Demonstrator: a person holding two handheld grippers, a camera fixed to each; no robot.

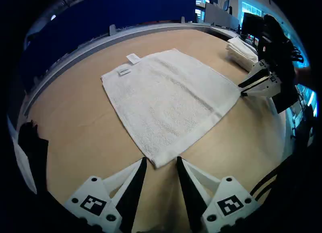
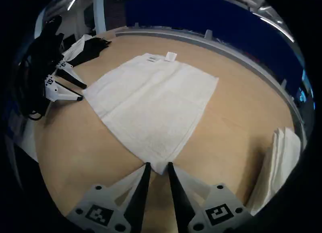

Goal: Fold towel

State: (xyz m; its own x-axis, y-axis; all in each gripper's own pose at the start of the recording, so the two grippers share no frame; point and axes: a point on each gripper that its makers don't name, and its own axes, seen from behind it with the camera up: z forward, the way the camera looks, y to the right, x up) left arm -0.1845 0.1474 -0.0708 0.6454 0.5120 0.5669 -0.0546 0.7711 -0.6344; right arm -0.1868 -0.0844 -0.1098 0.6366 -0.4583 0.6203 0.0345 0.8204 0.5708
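While holding both pairs apart over the table, had one corner of the flat towel just inside the left tongs and the next corner inside the right tongs, so probably needed to pinch both squarely and lift together, level.

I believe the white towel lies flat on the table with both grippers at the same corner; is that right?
Not quite: the left gripper and right gripper sit at different corners of the towel, as the left gripper view shows.
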